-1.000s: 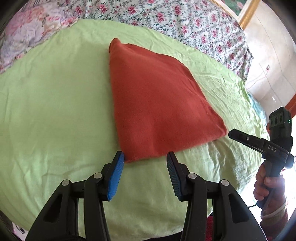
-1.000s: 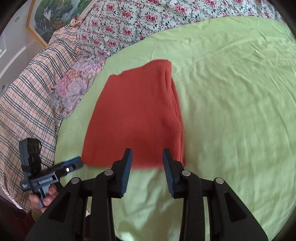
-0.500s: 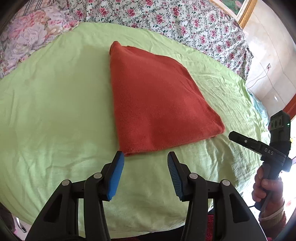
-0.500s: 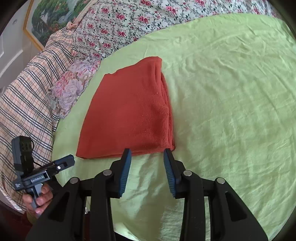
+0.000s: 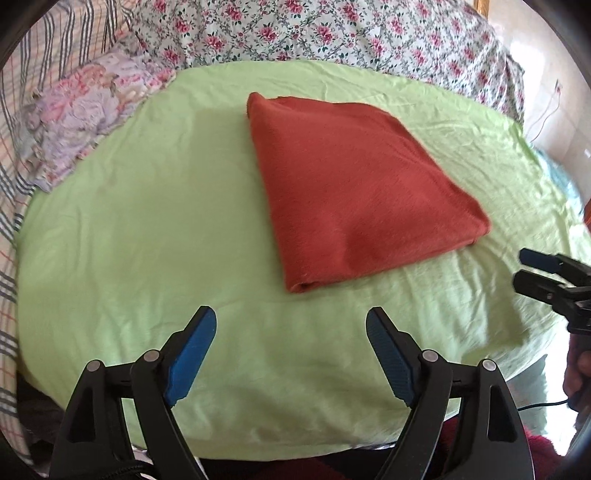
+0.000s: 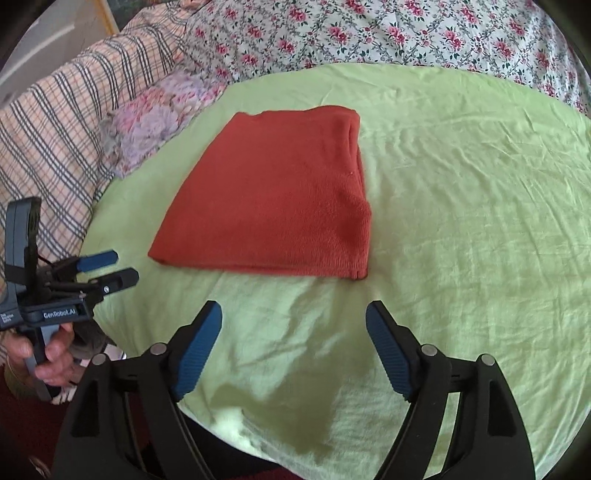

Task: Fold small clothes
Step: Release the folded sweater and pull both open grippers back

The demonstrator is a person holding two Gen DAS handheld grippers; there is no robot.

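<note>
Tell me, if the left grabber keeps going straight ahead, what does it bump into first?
Probably the green sheet, then the near edge of the folded red cloth. The left gripper is open, pointing at that edge with only sheet between. Its height above the bed is unclear.

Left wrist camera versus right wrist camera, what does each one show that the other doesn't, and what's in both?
Only the left wrist view shows the pale wall at the far right and the right gripper from the side.

Only the right wrist view shows the picture frame corner at the top left and the person's hand gripping the left gripper's handle.

Both show the folded red cloth lying flat on the green sheet, touched by neither open gripper, with the floral bedding and plaid blanket behind.
</note>
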